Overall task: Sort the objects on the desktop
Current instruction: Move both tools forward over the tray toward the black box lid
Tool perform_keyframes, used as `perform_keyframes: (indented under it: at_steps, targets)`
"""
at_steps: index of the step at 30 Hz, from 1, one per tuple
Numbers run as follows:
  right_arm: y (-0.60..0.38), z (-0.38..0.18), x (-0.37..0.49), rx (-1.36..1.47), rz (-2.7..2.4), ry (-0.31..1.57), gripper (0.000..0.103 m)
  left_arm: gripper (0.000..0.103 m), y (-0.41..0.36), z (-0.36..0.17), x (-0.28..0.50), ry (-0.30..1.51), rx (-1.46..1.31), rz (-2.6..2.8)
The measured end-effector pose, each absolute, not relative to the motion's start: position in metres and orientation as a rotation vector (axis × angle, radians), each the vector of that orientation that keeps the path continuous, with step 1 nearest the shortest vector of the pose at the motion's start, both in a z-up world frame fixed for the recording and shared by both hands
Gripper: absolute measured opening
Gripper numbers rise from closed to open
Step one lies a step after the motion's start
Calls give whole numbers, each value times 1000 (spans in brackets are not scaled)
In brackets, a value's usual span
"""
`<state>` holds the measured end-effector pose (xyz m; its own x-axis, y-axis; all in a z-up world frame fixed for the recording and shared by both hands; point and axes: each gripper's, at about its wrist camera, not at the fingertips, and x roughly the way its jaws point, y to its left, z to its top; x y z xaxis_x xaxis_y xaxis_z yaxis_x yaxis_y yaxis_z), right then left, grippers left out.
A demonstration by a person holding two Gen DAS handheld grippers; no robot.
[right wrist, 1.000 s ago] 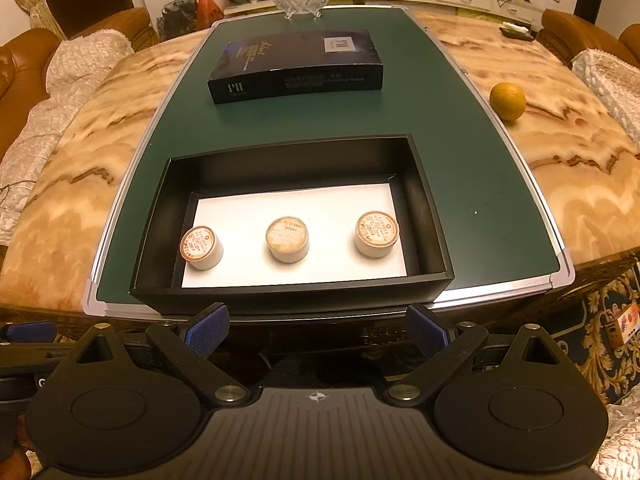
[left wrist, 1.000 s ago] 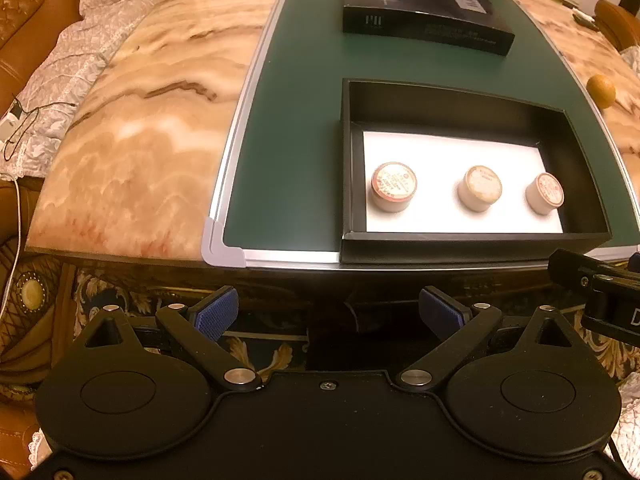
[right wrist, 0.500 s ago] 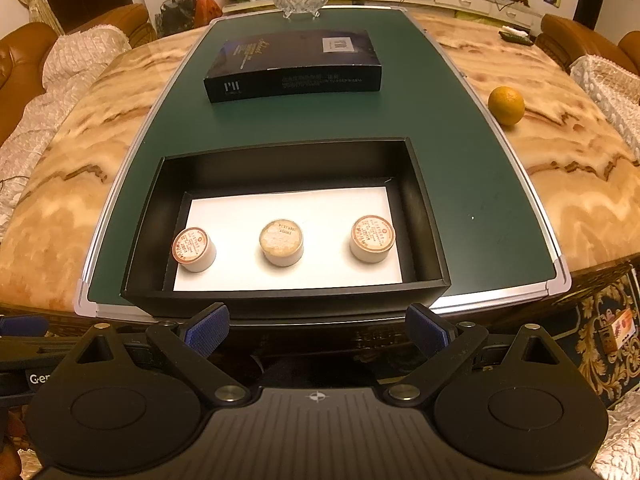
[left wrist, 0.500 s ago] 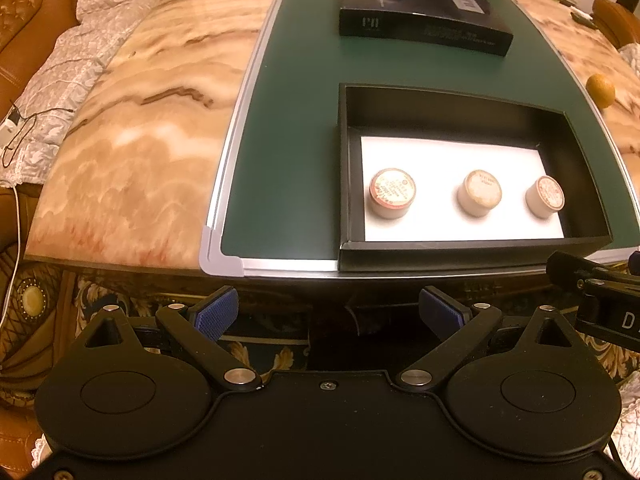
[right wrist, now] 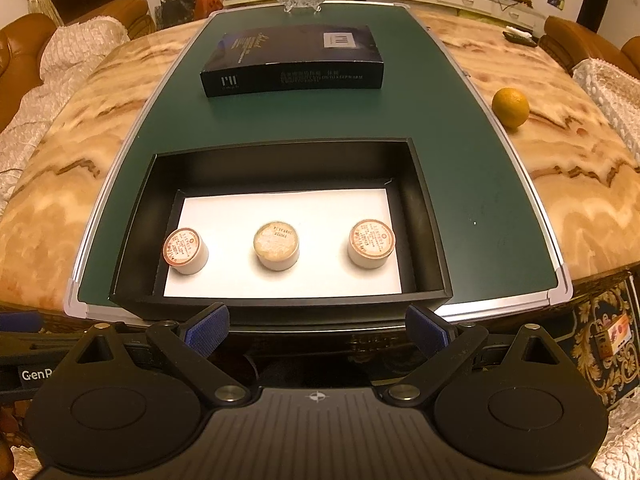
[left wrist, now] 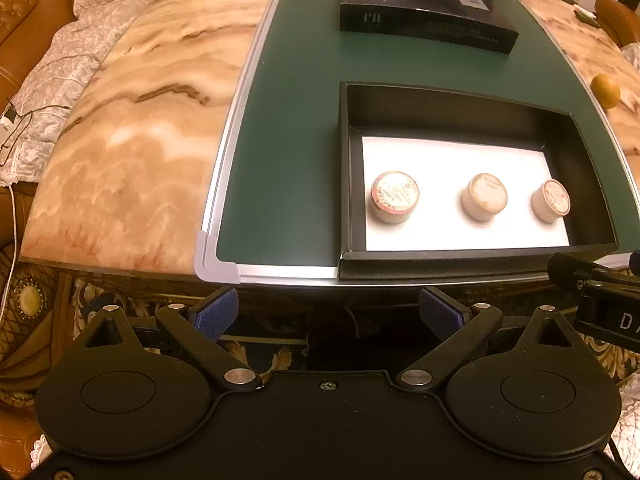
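Both tools, left tool and right tool, are creeping closer, gaping wide and empty, so I'd be dropping straight over the three small jars sitting inside the black tray.

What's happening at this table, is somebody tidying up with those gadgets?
Someone holds a pair of tongs in each hand, the left tongs and right tongs, both open and empty, hovering at the table's near edge. Ahead, an open black box on a green mat holds three small round jars in a row. A closed dark box lies beyond; an orange sits on the marble.
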<state>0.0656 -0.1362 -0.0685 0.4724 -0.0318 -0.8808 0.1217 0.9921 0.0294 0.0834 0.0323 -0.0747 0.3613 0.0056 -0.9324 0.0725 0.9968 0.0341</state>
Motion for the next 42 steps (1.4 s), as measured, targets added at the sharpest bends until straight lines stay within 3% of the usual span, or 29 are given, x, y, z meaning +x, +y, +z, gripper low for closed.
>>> perform_keyframes:
  at_steps: [42]
  targets:
    - [-147, -81, 108, 57, -97, 1093, 98, 98, 22, -85, 125, 1219, 106, -48]
